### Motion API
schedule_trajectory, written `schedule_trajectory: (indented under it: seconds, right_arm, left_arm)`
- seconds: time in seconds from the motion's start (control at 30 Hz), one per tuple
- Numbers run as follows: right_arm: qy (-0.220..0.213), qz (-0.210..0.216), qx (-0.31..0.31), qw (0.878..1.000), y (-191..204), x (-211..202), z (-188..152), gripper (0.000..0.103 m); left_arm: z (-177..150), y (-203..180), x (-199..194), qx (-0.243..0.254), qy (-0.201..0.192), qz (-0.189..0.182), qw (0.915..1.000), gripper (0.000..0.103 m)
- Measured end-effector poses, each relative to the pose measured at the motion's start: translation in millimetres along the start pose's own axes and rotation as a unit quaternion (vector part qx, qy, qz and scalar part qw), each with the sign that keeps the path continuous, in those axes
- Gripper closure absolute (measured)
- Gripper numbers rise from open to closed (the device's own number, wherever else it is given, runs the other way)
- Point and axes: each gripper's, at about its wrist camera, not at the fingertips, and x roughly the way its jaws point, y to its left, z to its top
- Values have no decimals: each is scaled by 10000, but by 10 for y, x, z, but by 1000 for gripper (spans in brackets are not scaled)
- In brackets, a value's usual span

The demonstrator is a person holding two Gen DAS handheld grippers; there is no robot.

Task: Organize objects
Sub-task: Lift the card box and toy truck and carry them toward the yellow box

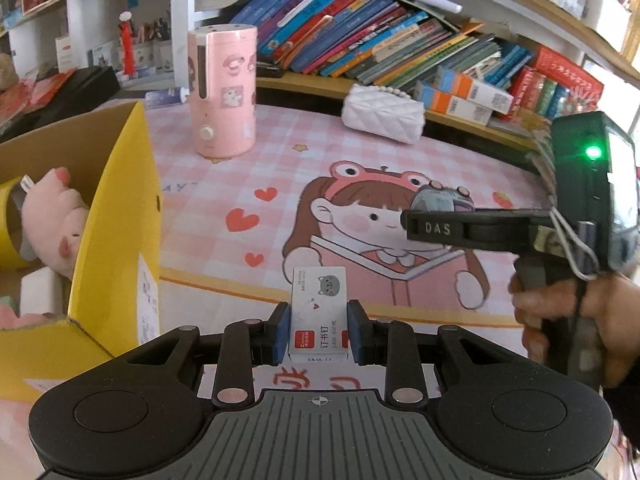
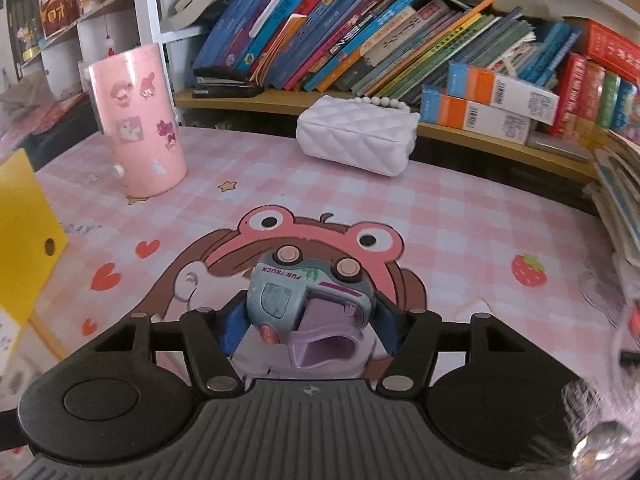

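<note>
My left gripper (image 1: 318, 330) clamps a staple box (image 1: 319, 314) just right of the yellow cardboard box (image 1: 116, 216), which already holds a pink plush (image 1: 60, 224). My right gripper (image 2: 310, 322) grips a toy truck (image 2: 308, 296), farther right above the tabletop (image 2: 460, 216). Both seem left to pack.

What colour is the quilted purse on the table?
White, with a pearl-bead handle; the quilted purse shows best in the right wrist view.
</note>
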Motion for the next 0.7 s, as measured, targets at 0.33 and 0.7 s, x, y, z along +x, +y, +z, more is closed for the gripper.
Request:
schedule_trajectory:
  seconds: [0.33,0.7]
  right_arm:
    - [253,-67,159,9995,191,-810,-383,42]
    - [851,-40,447,9954,658,-1343,-832,42]
  left_arm:
    - [-283,123,-327,-6,-43,-441,9990,75]
    - [-603,519,-795,-231,-241,-515,9981,75]
